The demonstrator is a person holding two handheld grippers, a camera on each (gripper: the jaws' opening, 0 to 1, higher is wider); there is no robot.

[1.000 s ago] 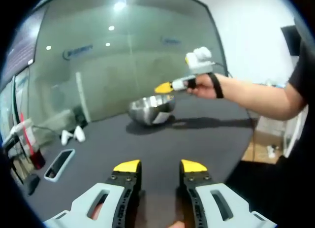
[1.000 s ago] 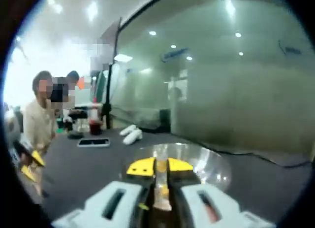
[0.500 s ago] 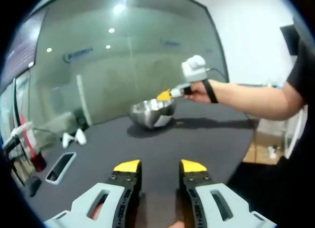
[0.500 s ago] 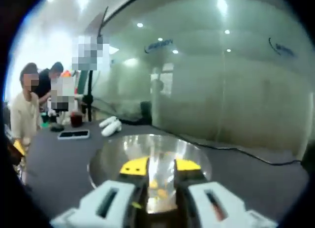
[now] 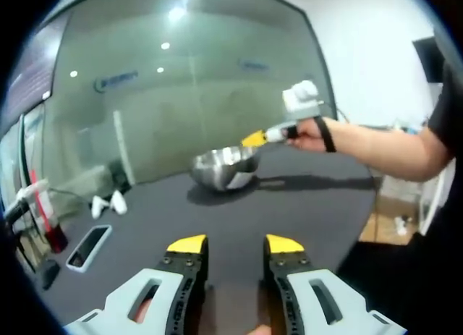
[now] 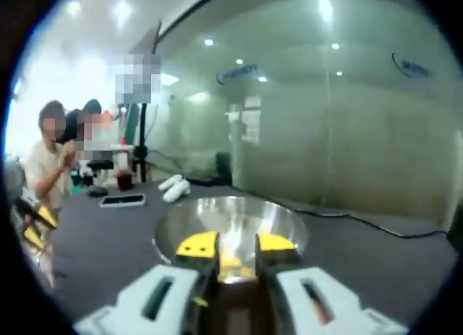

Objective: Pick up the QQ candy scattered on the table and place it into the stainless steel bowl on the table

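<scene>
The stainless steel bowl (image 5: 224, 165) stands on the dark table (image 5: 289, 205) toward the far side. In the right gripper view the bowl (image 6: 275, 223) lies just below and beyond my right gripper (image 6: 236, 247), with yellow candy (image 6: 231, 263) showing inside it between the jaws. The jaws stand apart with nothing held: open. In the left gripper view my right gripper (image 5: 255, 140) hovers above the bowl's right rim, held by a hand. My left gripper (image 5: 235, 244) hangs open over bare table, well short of the bowl.
A phone (image 5: 87, 242), two white objects (image 5: 105, 201) and a red cup (image 5: 54, 237) sit at the table's left side. They show as a phone (image 6: 123, 200) and white objects (image 6: 173, 184) in the right gripper view. People stand beyond the table's left end. A glass wall runs behind.
My right gripper, shut on a candy a second ago, dipped to the bowl, opened and let the candy fall in. It has since lifted a little. My left gripper stayed put.
</scene>
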